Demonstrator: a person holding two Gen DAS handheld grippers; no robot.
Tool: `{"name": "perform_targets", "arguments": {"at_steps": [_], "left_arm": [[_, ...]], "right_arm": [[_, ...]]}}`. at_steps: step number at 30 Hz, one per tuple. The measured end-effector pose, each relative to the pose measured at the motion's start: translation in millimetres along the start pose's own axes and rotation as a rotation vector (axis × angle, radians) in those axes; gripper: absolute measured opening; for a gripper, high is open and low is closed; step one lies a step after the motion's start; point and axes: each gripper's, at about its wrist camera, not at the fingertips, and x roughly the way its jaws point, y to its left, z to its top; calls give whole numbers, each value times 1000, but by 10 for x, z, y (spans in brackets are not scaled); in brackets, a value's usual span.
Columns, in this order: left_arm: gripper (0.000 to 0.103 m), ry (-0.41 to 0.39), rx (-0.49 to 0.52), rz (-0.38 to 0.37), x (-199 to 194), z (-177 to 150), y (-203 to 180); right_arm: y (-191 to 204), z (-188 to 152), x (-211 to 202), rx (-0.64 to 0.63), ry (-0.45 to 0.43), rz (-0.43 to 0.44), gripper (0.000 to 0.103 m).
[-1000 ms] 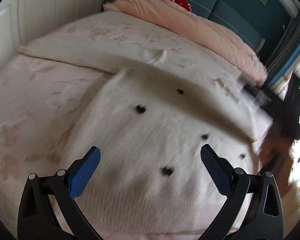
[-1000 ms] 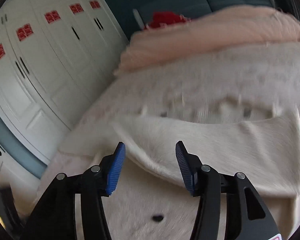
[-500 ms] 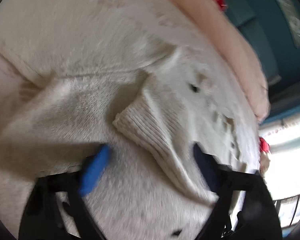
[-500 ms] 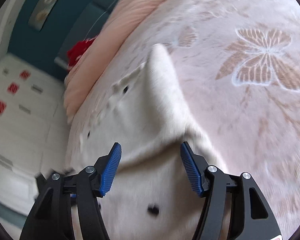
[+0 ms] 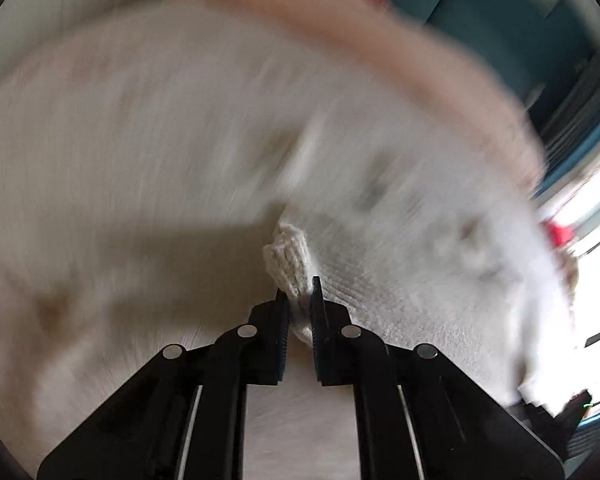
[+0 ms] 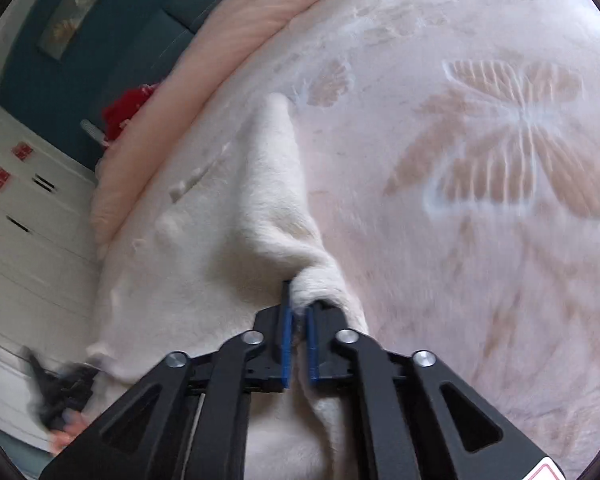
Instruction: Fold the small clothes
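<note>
The left gripper was clamped on the cream sweater's ribbed edge; the right gripper pinched a fluffy fold of it; no writing was legible.

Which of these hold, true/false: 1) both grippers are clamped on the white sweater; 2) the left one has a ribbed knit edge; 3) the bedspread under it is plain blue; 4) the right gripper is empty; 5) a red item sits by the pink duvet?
1. True. The left gripper and the right gripper each pinch the white sweater.
2. True. The ribbed knit edge sticks out between its closed jaws.
3. False. The bedspread is pale pink with a butterfly pattern.
4. False. A bunched fold of the sweater is caught between its blue pads.
5. True. The red item lies at the edge of the pink duvet.
</note>
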Motion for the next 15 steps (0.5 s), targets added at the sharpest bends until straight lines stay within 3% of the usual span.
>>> {"name": "perform_targets", "arguments": {"at_steps": [1, 2, 5, 7, 9, 13, 15], "left_arm": [[11, -78, 15, -34, -42, -119, 39], [12, -106, 24, -43, -84, -177, 42], [13, -120, -3, -74, -85, -229, 77], [14, -121, -23, -98, -47, -187, 149], [18, -115, -50, -115, -108, -171, 219], [48, -95, -61, -106, -519, -408, 372], [53, -87, -57, -91, -796, -590, 550]], "right_arm": [[57, 30, -96, -8, -9, -6, 6], [121, 43, -152, -26, -7, -14, 6], [394, -28, -367, -166, -44, -68, 15], [480, -194, -531, -251, -77, -147, 43], [408, -309, -666, -252, -70, -165, 53], [91, -656, -983, -200, 47, -194, 56], [-51, -936, -1202, -181, 119, -187, 56]]}}
